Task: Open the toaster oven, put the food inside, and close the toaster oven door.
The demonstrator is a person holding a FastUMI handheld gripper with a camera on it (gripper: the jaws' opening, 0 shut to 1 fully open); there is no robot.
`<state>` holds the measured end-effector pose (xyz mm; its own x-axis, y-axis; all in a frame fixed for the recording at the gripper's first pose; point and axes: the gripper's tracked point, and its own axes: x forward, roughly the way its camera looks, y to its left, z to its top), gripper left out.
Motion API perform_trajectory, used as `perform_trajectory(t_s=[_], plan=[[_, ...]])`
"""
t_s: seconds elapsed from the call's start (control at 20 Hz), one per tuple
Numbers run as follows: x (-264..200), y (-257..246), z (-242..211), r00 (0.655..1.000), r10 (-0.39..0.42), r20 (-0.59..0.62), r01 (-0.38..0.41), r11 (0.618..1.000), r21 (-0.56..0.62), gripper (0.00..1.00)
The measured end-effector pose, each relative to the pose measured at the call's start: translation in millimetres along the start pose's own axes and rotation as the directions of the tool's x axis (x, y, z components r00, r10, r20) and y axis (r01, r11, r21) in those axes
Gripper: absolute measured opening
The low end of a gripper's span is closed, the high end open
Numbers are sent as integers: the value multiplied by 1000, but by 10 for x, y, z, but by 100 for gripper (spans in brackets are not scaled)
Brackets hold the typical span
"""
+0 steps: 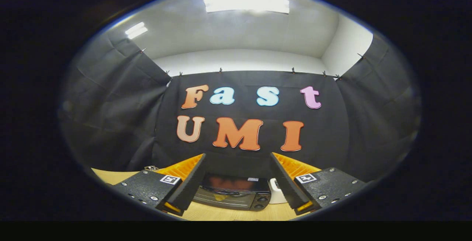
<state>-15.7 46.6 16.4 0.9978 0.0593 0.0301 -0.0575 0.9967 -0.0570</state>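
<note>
While fingers are spread empty, gripper is aimed at 12 o'clock toaster oven, partly hidden, door shut.

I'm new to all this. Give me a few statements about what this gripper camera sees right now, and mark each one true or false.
1. The gripper has its fingers spread apart with nothing between them. True.
2. The toaster oven has its door hanging open. False: the door looks closed.
3. The toaster oven sits on a wooden table. True.
4. The fingers are pressing on the oven. False: it sits beyond them, untouched.
5. A white object stands beside the oven. True.
</note>
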Motion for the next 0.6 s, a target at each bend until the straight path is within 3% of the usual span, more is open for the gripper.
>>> perform_trajectory(t_s=[0.6], plan=[[-39, -91, 185, 1000, -5, 25, 4, 999, 37, 97]])
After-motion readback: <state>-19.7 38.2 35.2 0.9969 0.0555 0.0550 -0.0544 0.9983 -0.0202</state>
